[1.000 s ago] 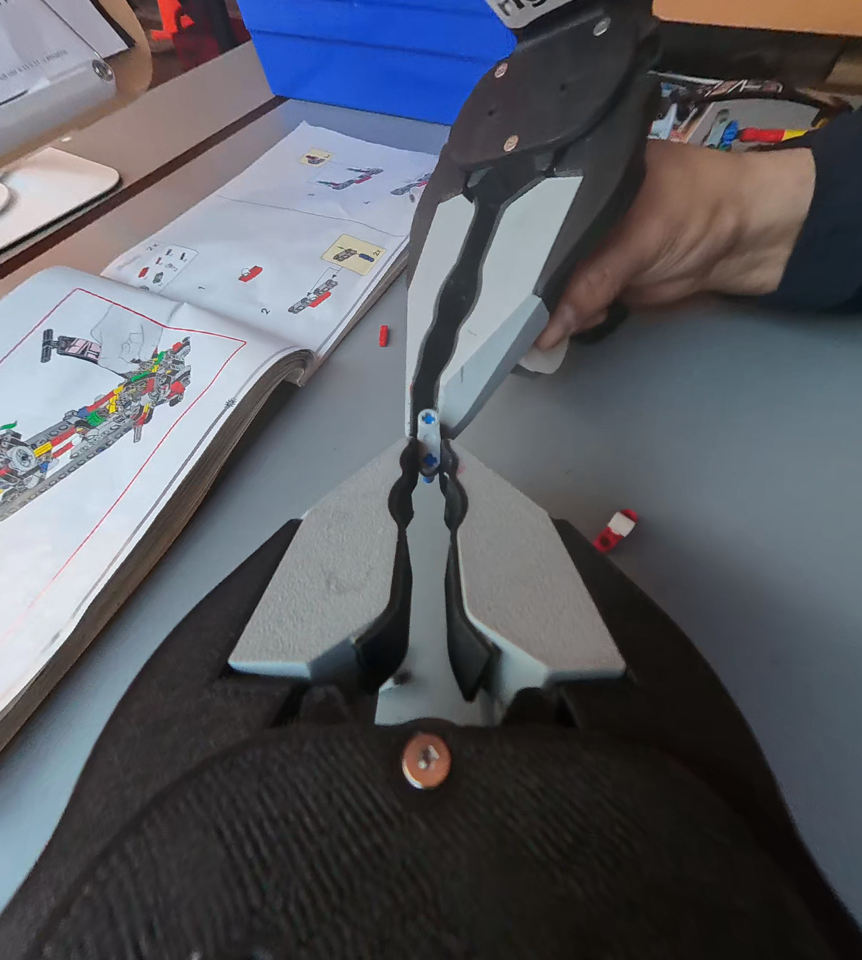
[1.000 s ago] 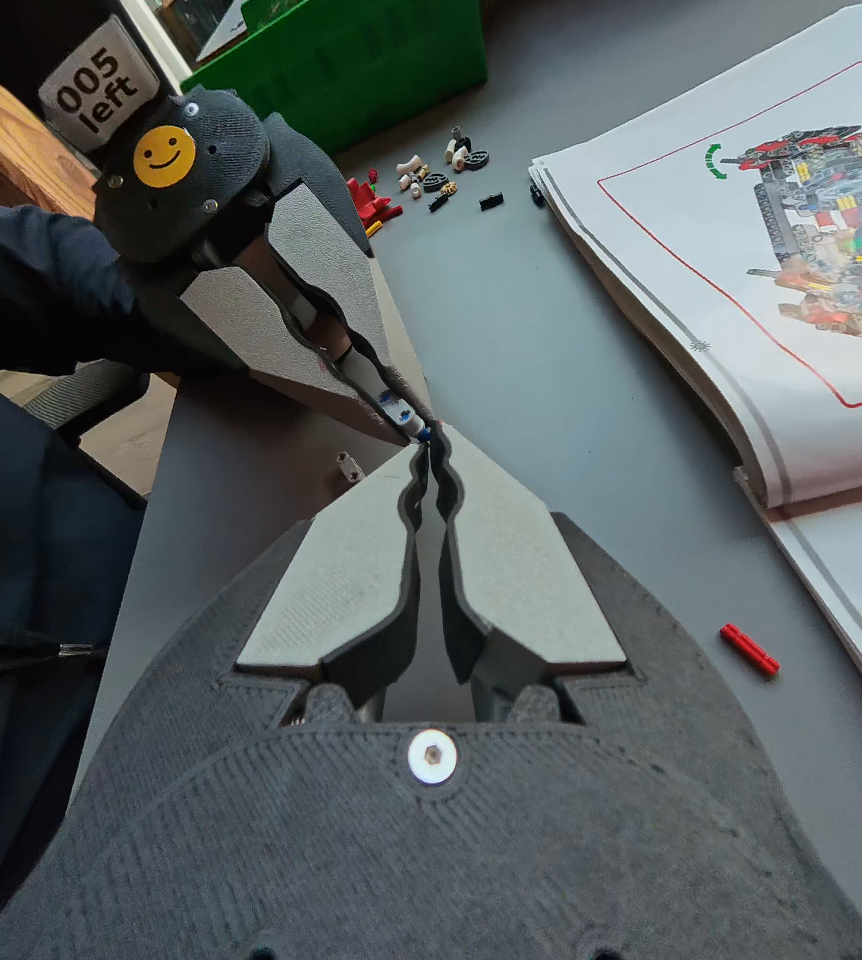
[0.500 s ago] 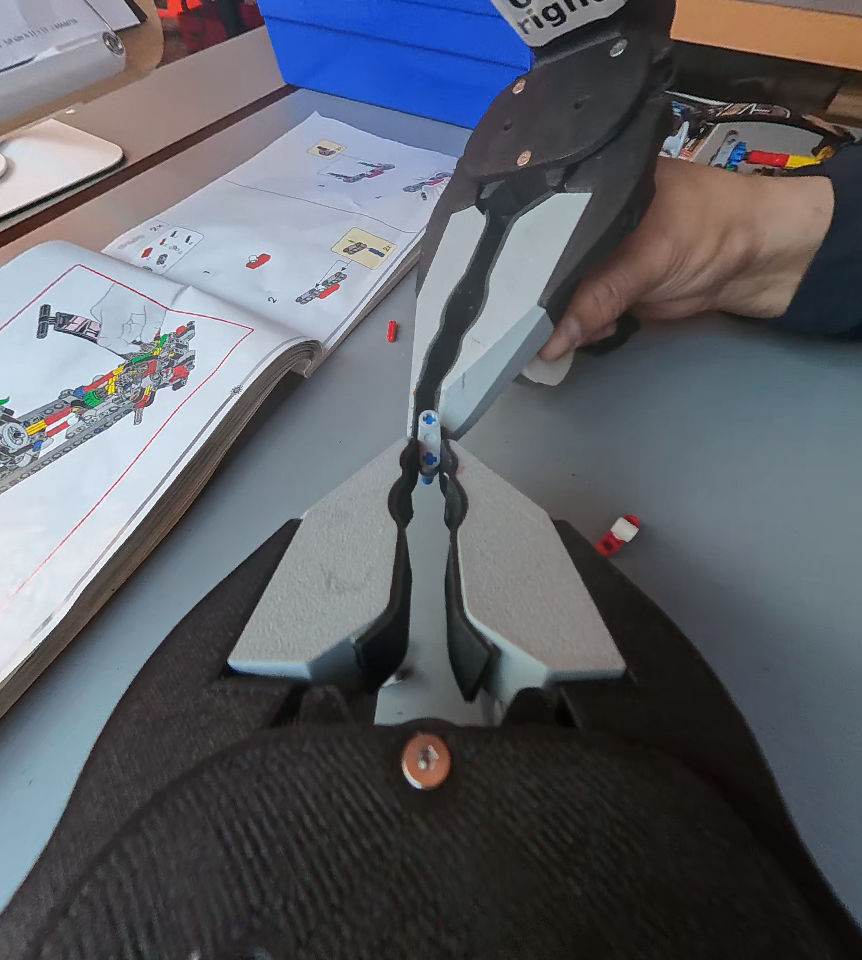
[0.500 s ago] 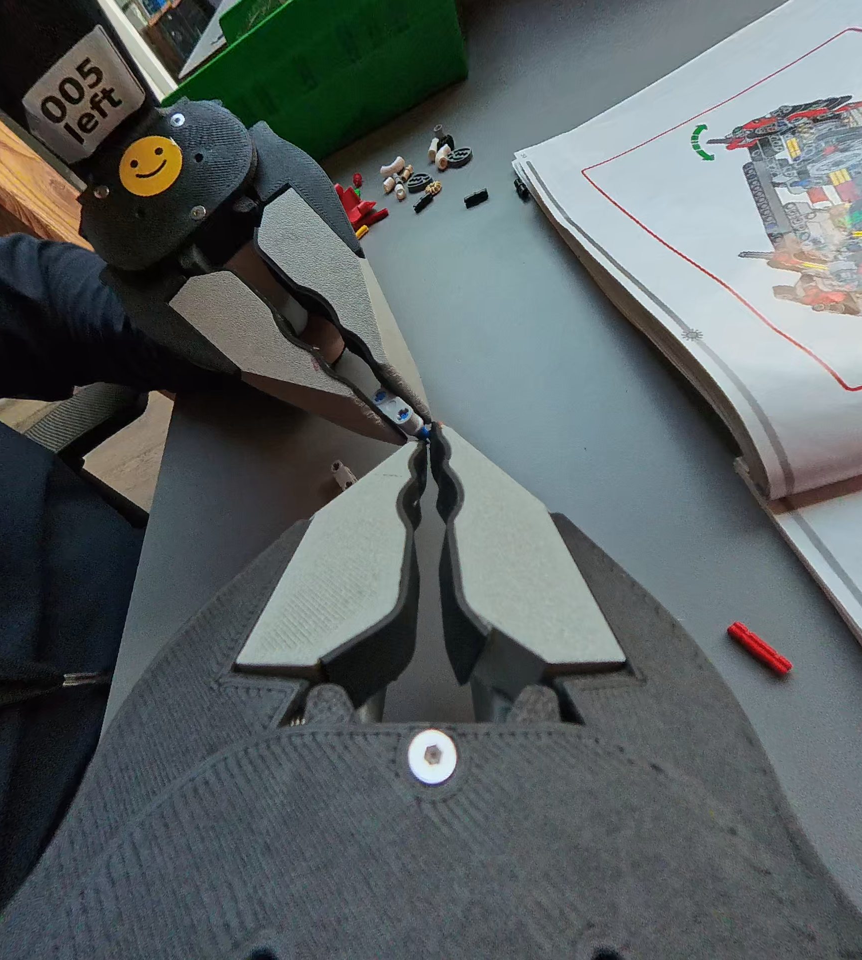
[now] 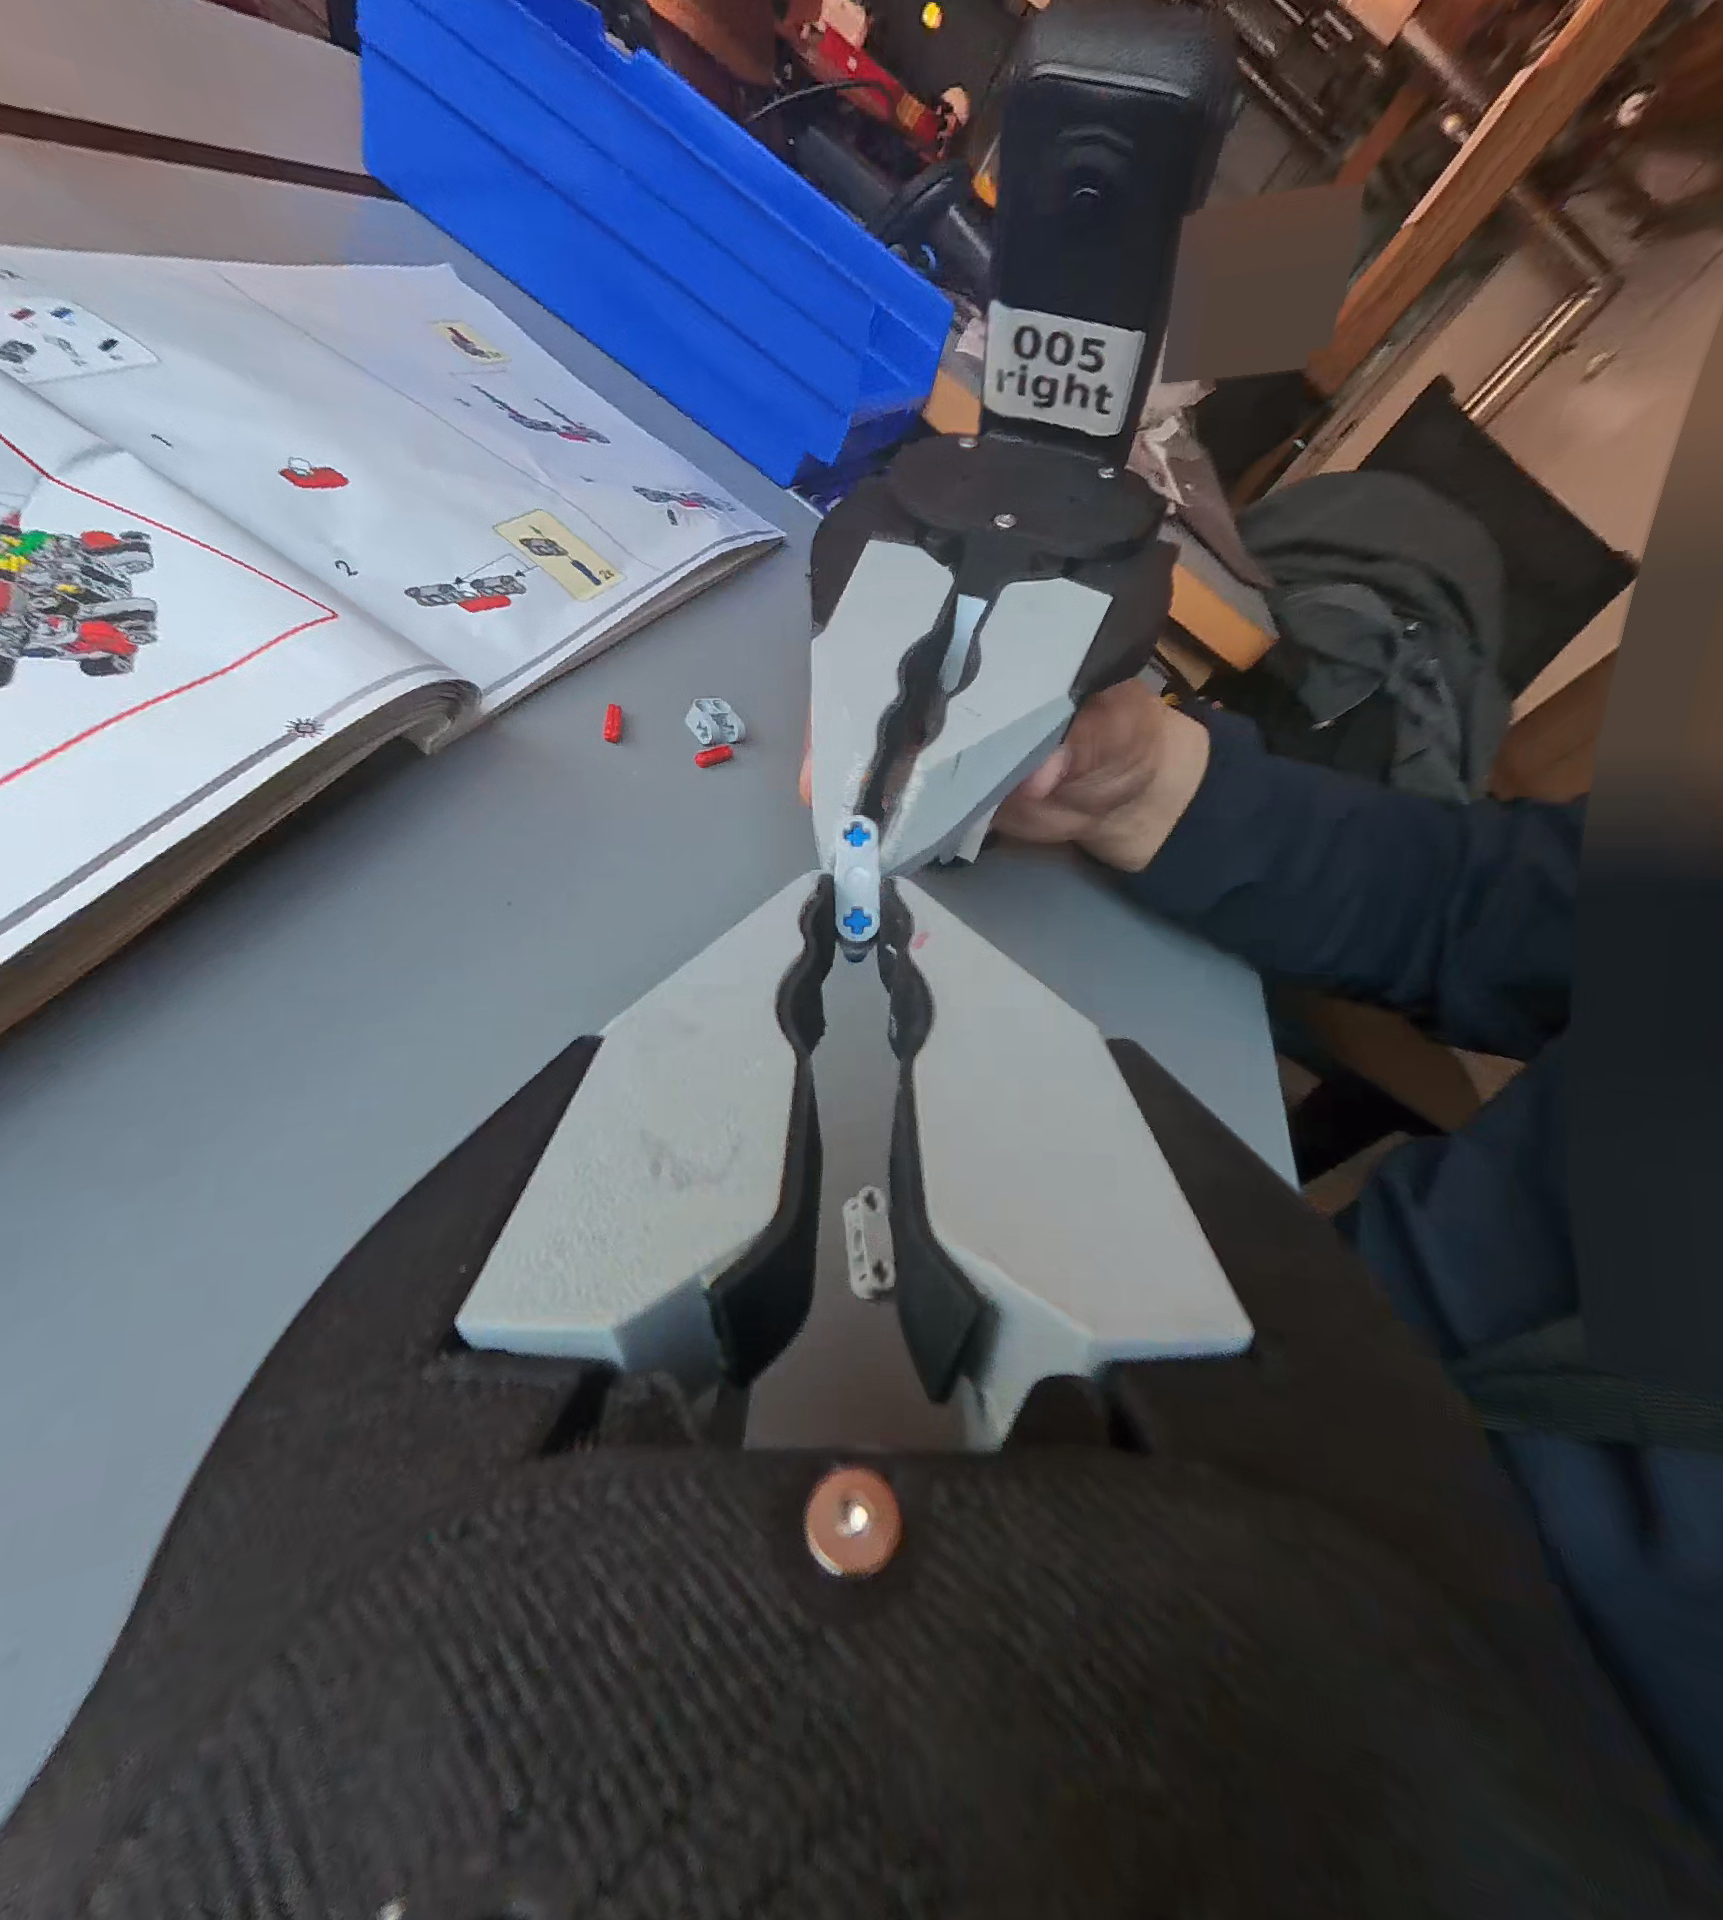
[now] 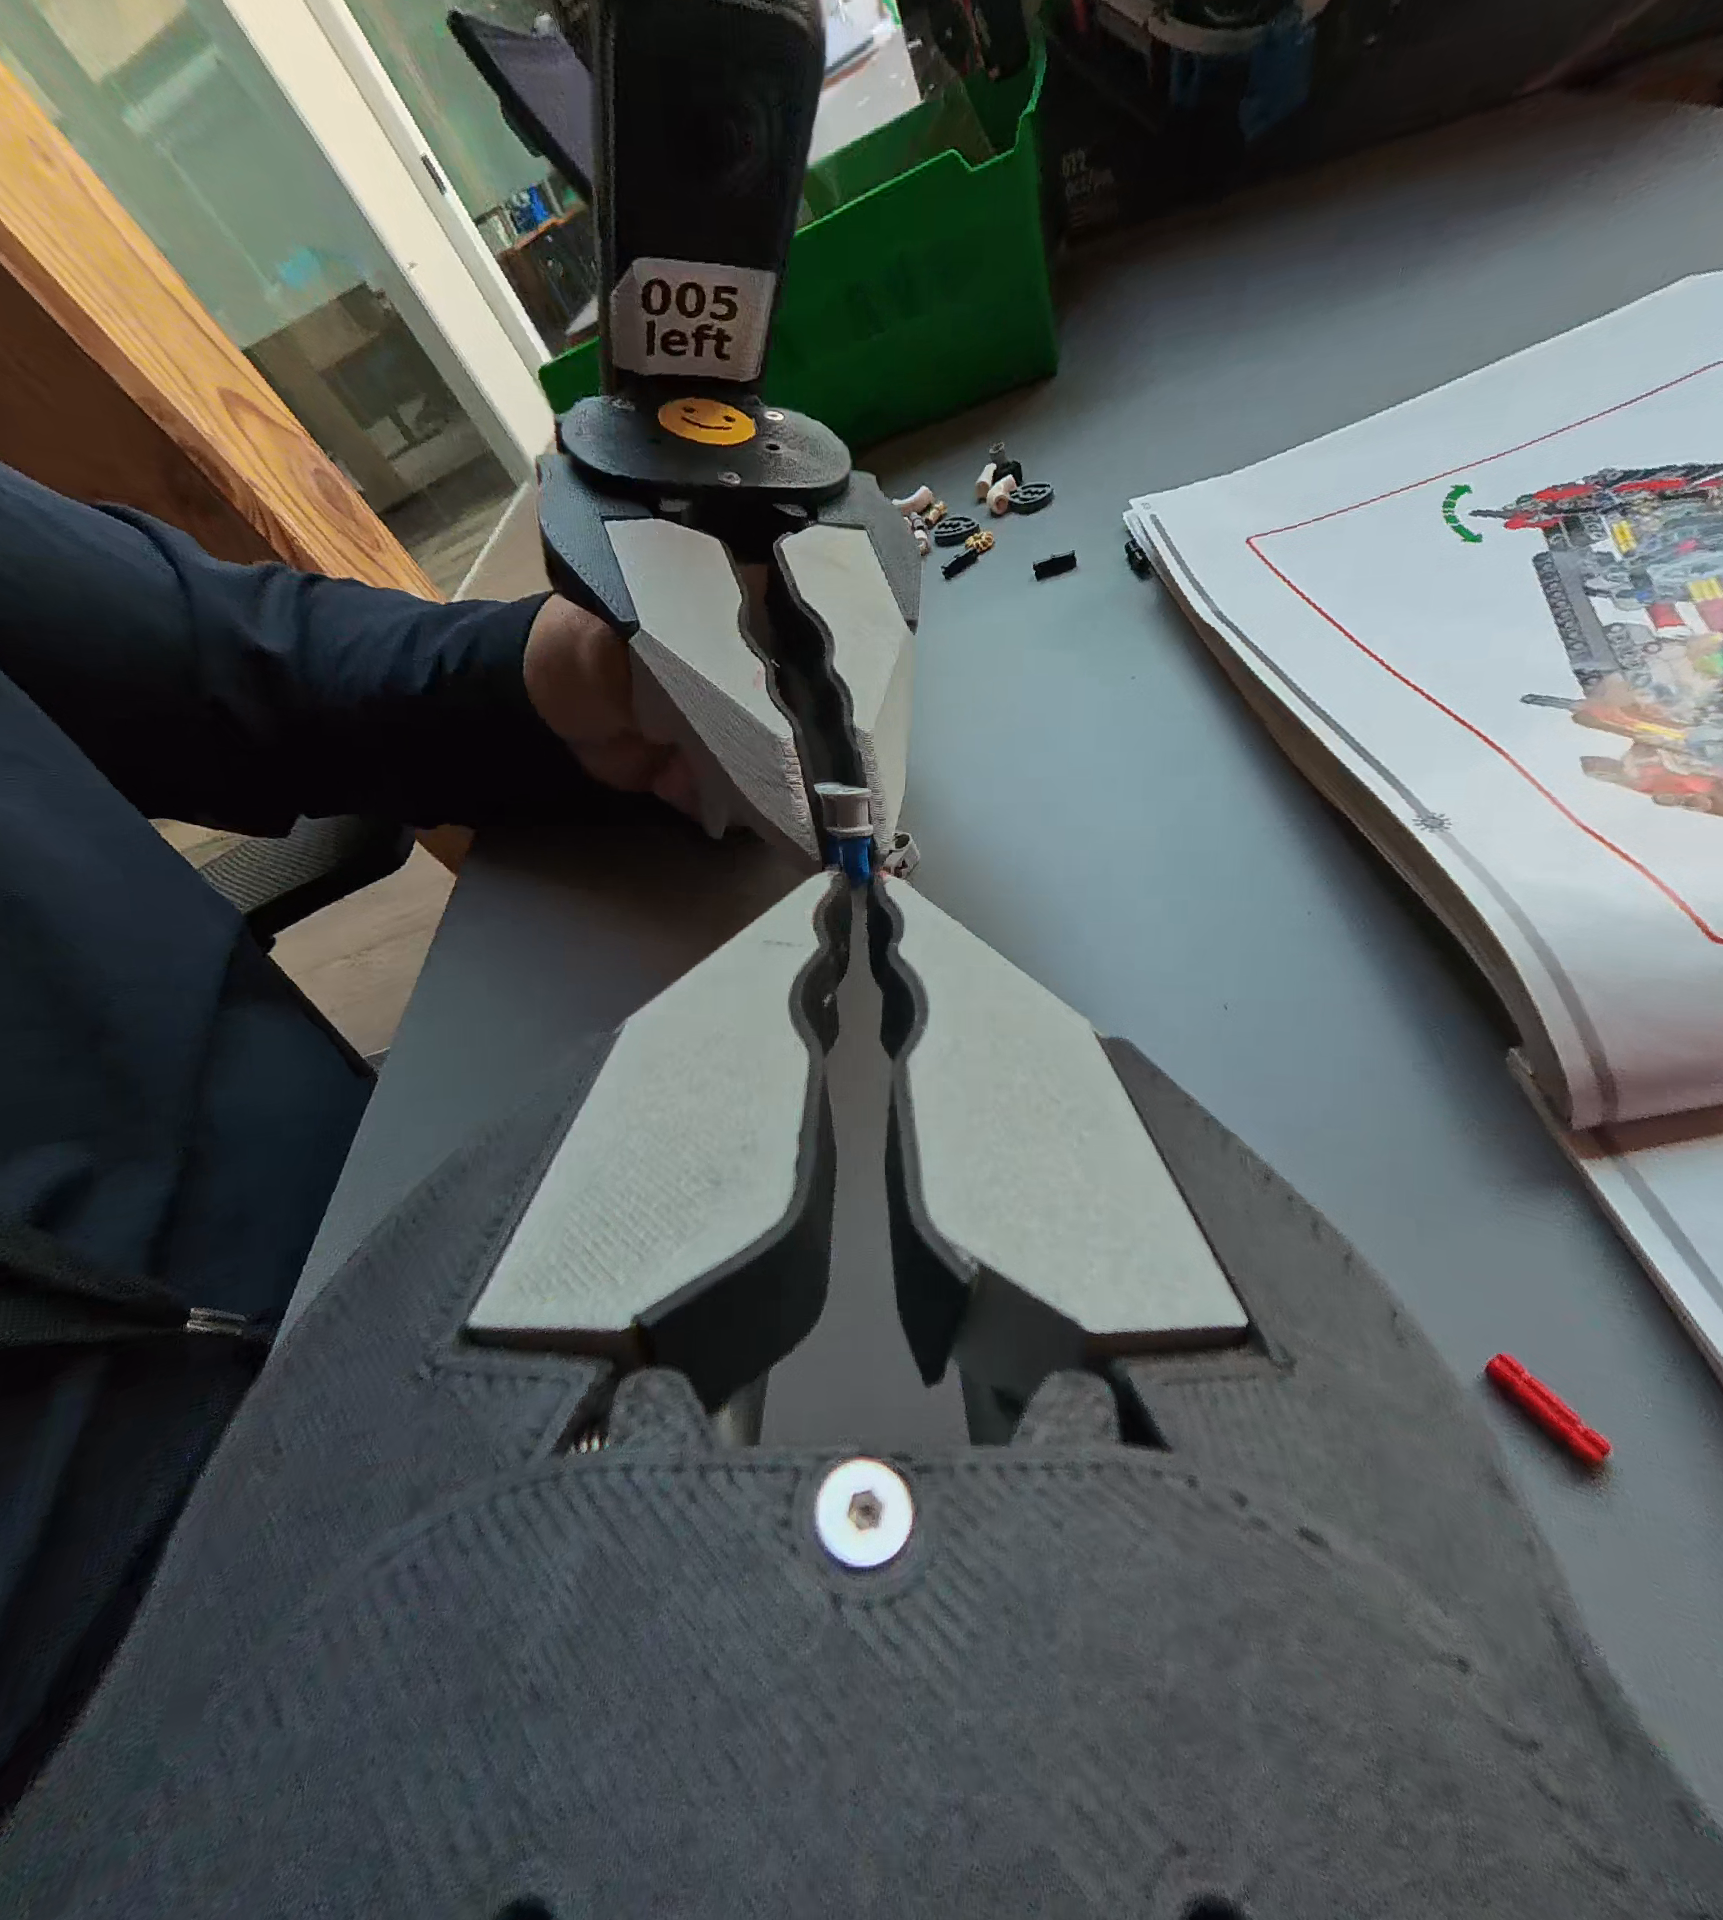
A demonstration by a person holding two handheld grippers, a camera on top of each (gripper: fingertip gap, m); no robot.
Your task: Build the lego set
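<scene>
Grey link (image 5: 857, 878) with blue pins sits clamped at our left tongs' (image 5: 855, 914) tips above the counter (image 5: 421, 987). From the right view we see our right tongs (image 6: 852, 883) shut on its blue pin (image 6: 849, 854); left view hides that.

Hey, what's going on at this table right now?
A person holds two handheld tongs tip to tip above a grey table. The left tongs pinch a small light grey connector with blue pins in it. The right tongs are closed at a blue pin sticking out of that piece. An open instruction booklet lies beside them, with loose small parts near a green bin and a red pin on the table.
</scene>
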